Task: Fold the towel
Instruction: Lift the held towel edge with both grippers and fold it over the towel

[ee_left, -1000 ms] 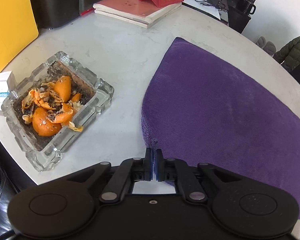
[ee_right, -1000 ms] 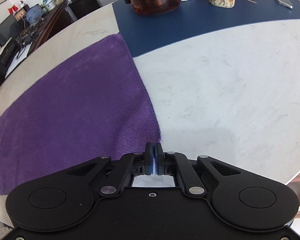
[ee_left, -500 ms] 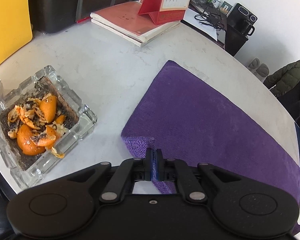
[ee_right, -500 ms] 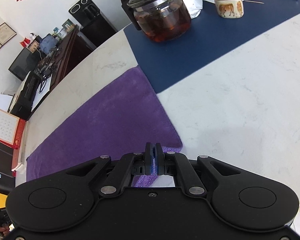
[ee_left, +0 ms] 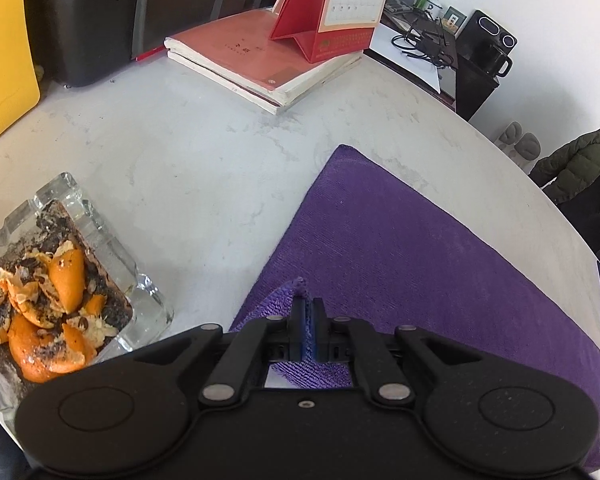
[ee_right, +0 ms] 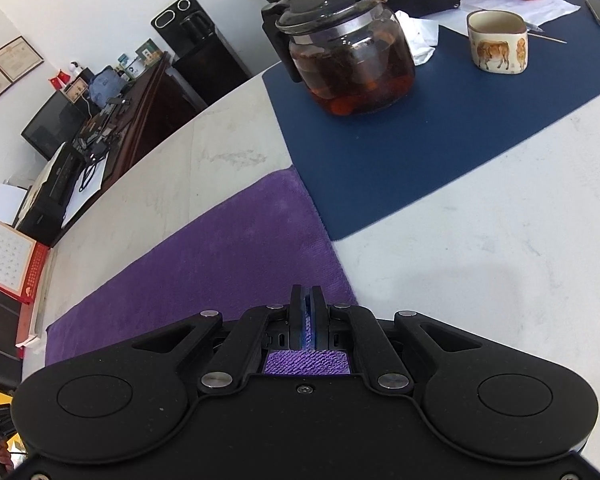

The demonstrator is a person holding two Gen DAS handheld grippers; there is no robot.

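First fold under way, both near corners lifted

Purple towel (ee_left: 412, 248) lies flat on the table (ee_left: 188, 160) ahead of both tools; left gripper (ee_left: 307, 320) and right gripper (ee_right: 307, 312) each pinch a near corner, doubled over the cloth; far edge not yet reached.

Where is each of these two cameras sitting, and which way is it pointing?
Left wrist: rides the left gripper, looking forward and down at the purple towel, glass ashtray and books; only its shut fingers show, pinching a towel corner.
Right wrist: rides the right gripper, facing the towel, teapot and mug; fingers likewise shut on towel.
Shared: towel, white table.
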